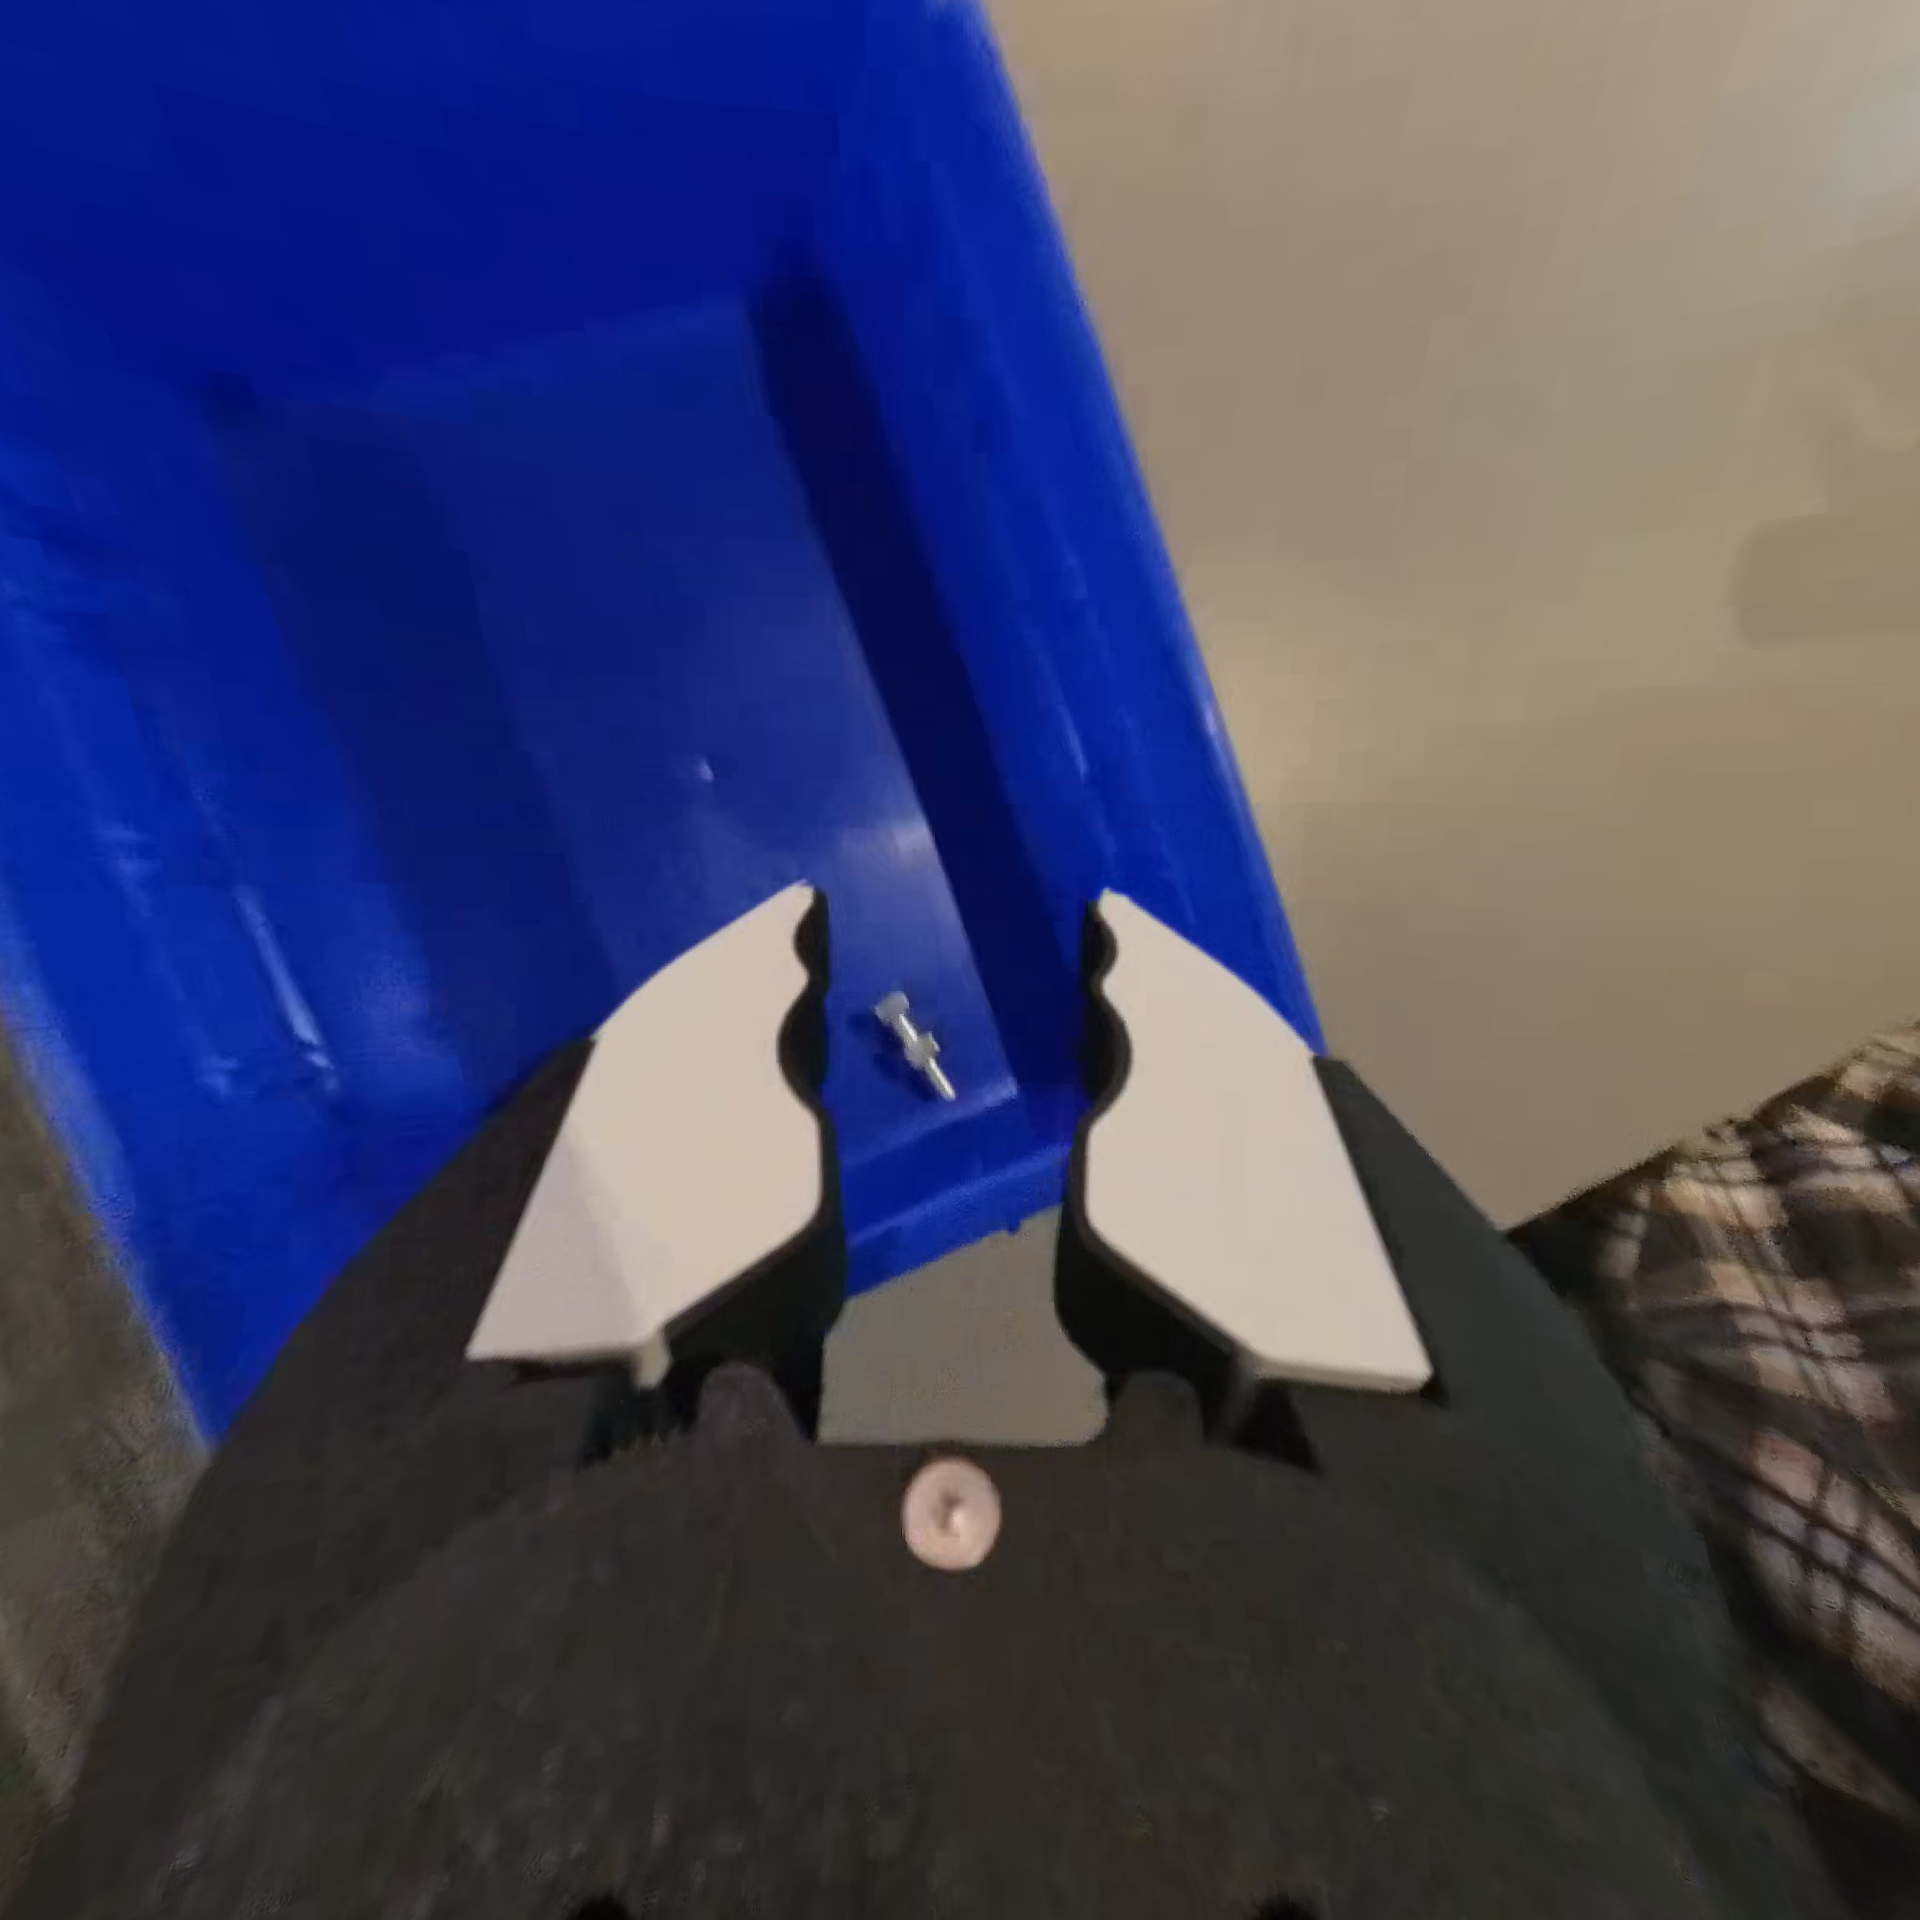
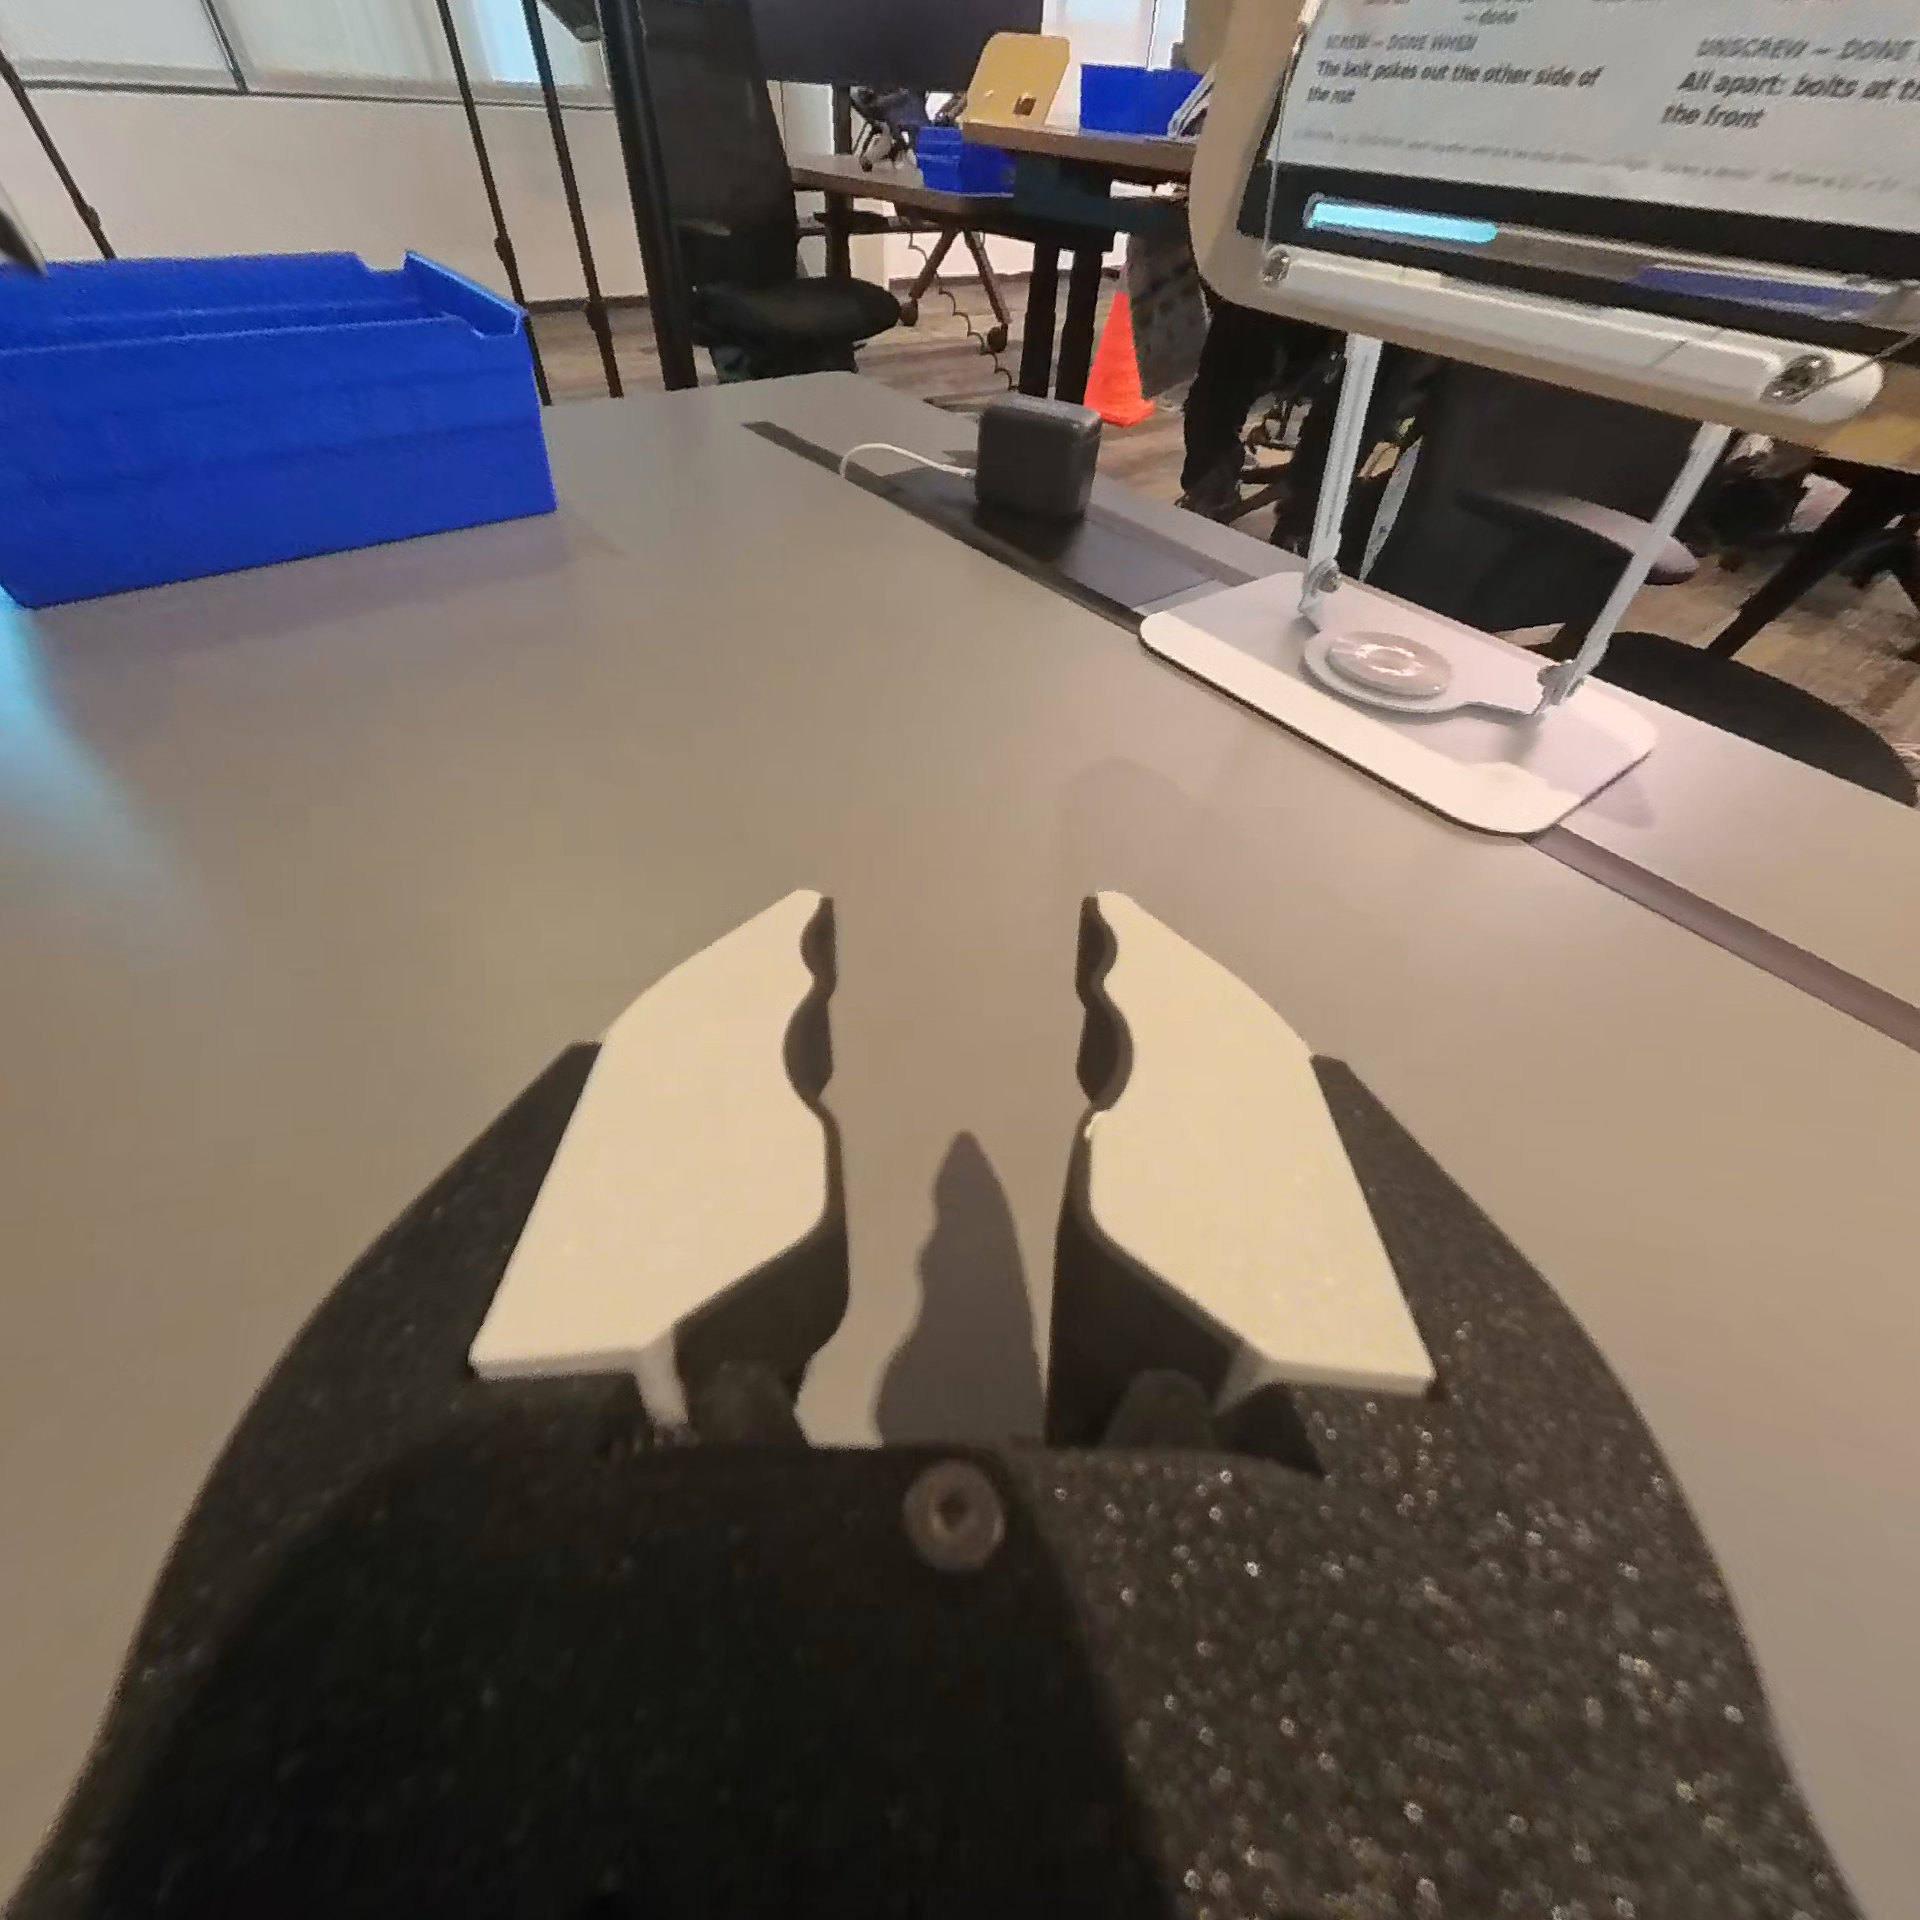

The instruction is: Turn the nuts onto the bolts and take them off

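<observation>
Item: one bolt [image 1: 914, 1042] with a nut threaded on, lying in the near corner of the blue bin [image 1: 520, 623], seen between my left gripper [image 1: 951, 914] fingers, which are spread and empty. My right gripper [image 2: 954, 914]: fingers apart, nothing held, over bare desk [image 2: 727, 748].

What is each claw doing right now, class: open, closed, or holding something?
Left claw: open, empty, above a small bolt in the blue bin.
Right claw: open, empty, over the grey table.
</observation>
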`<state>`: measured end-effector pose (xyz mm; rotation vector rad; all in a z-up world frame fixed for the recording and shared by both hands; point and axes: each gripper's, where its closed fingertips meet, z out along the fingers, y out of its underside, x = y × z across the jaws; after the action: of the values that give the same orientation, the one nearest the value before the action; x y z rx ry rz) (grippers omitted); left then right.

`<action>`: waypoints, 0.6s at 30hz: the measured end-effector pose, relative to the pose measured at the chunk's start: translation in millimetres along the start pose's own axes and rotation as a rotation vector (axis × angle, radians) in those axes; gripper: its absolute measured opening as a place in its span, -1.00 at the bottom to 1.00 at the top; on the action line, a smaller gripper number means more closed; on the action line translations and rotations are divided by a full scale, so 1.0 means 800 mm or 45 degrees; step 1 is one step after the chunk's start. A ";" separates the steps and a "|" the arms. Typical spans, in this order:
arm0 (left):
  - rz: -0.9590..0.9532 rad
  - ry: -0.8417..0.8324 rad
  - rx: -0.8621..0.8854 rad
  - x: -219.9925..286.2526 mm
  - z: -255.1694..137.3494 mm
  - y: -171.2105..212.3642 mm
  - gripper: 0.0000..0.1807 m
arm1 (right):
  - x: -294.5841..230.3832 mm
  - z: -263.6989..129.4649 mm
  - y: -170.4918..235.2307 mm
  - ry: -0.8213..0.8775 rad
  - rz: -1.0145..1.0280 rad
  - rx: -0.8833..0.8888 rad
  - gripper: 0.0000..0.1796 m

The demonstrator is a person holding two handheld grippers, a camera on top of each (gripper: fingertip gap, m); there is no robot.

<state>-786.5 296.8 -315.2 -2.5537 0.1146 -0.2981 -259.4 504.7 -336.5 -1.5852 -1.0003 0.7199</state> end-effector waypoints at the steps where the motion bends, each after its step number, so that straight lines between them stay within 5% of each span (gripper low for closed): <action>1: -0.029 0.012 -0.083 0.000 0.012 0.014 -0.54 | -0.001 0.000 0.000 0.001 -0.002 -0.001 -0.51; 6: -0.117 -0.038 -0.449 -0.013 0.053 0.068 -0.67 | -0.003 -0.002 -0.002 0.003 -0.009 -0.006 -0.51; 18: -0.197 -0.015 -0.753 -0.023 0.086 0.111 -0.62 | -0.010 -0.007 -0.007 -0.018 -0.022 -0.001 -0.50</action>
<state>-789.5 261.1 -422.9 -3.1589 -0.0038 -0.3479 -259.6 495.8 -330.2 -1.5720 -1.0240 0.7198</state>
